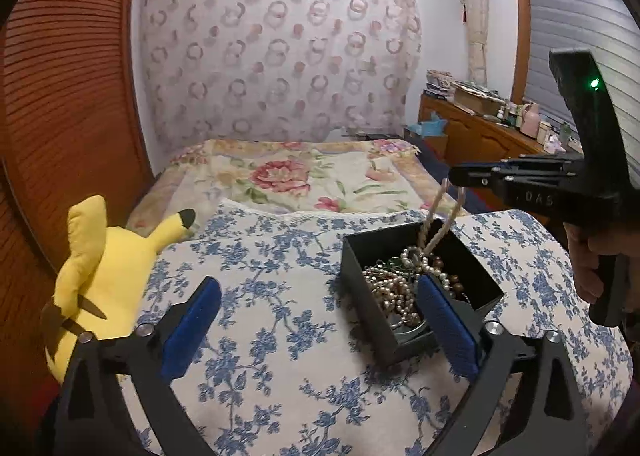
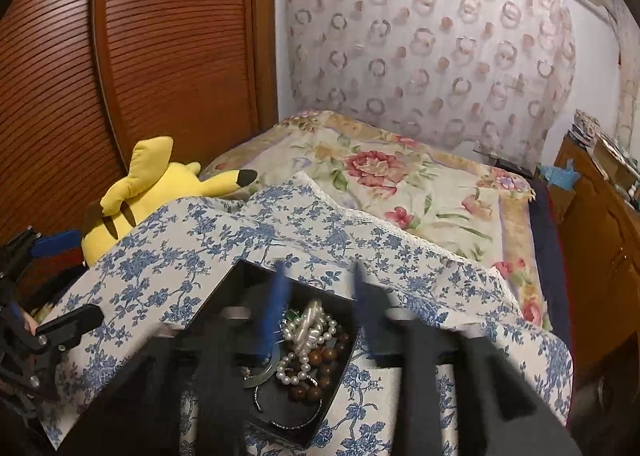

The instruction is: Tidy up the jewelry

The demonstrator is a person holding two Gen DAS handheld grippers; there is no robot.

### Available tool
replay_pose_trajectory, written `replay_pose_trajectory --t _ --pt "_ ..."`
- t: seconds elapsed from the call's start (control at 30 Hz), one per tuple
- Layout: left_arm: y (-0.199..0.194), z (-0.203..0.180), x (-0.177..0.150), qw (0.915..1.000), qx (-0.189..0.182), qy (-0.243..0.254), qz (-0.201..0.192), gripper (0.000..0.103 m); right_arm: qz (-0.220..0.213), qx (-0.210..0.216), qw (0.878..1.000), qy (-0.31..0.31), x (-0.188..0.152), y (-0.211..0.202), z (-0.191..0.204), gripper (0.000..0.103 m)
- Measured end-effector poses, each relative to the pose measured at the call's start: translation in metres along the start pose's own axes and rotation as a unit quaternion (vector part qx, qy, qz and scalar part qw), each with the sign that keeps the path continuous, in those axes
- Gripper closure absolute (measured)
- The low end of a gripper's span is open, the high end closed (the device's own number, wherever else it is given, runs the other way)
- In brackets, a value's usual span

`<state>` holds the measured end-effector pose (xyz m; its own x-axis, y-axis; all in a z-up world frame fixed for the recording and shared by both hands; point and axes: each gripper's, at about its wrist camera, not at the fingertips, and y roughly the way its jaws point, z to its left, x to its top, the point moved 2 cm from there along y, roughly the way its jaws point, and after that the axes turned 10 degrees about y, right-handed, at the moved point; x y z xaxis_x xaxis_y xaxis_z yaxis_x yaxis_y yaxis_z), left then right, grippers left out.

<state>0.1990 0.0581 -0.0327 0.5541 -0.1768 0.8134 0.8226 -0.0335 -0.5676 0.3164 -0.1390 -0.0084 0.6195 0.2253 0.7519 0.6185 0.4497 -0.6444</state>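
Left wrist view: black box (image 1: 416,292) sits on a blue-flowered cloth (image 1: 280,284) on the bed (image 1: 304,176), heaped with pearls (image 1: 394,284) and brown beads (image 1: 456,280). Left gripper (image 1: 320,326) fingers spread wide, holding nothing; the right-hand pad (image 1: 446,326) overlaps the box's near rim, the other pad (image 1: 192,328) well apart over bare cloth. Right gripper (image 1: 454,176) comes in from the right above the box, tips look pressed together on a pearl strand (image 1: 434,224) that hangs in two lines down into the box. Yellow plush (image 1: 104,260) lies at left by the wardrobe (image 1: 60,96). Right wrist view: right gripper (image 2: 320,296) blurred by motion; fingers look parted here, so the grip cannot be settled. Box (image 2: 280,360) lies directly beneath them, pearls (image 2: 308,328) between the two blurred pads, brown beads (image 2: 320,368) just below, a metal bangle (image 2: 260,376) beside them. Left gripper (image 2: 60,288) at the left edge, near the plush (image 2: 152,192).
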Motion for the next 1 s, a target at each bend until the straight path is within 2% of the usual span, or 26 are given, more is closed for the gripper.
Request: replay_pose_trajectory --t 0.17,0.47,0.5,0.57,0.7,0.87,0.93,1.0 --pt "-0.011 0.003 -0.005 0.9998 0.007 -0.018 -0.008 0.007 -0.003 -0.004 1.0 0.024 -0.021 -0.02 -0.01 0.058" --pt "-0.048 -0.008 -0.019 0.999 0.02 -0.03 -0.027 0.007 -0.013 -0.006 0.996 0.084 -0.094 -0.072 -0.027 0.056" --pt "-0.052 -0.011 -0.019 0.999 0.024 -0.026 -0.028 0.007 -0.016 -0.009 0.996 0.085 -0.102 -0.078 -0.027 0.053" --pt "-0.062 -0.019 -0.022 0.9989 0.024 -0.023 -0.033 0.007 -0.029 -0.018 0.995 0.09 -0.115 -0.094 -0.028 0.038" --pt "-0.08 -0.03 -0.023 0.9985 0.025 -0.023 -0.043 0.007 -0.058 -0.022 0.993 0.1 -0.13 -0.125 -0.027 0.028" --pt "-0.099 -0.046 -0.026 0.9982 0.03 -0.017 -0.049 0.007 -0.104 -0.029 0.988 0.108 -0.144 -0.168 -0.024 0.007" --pt "-0.105 -0.053 -0.028 0.9983 0.029 -0.011 -0.05 0.007 -0.119 -0.036 0.986 0.111 -0.149 -0.182 -0.02 0.002" --pt "-0.111 -0.06 -0.03 0.9981 0.032 -0.006 -0.052 0.007 -0.123 -0.039 0.985 0.117 -0.155 -0.19 -0.018 0.002"
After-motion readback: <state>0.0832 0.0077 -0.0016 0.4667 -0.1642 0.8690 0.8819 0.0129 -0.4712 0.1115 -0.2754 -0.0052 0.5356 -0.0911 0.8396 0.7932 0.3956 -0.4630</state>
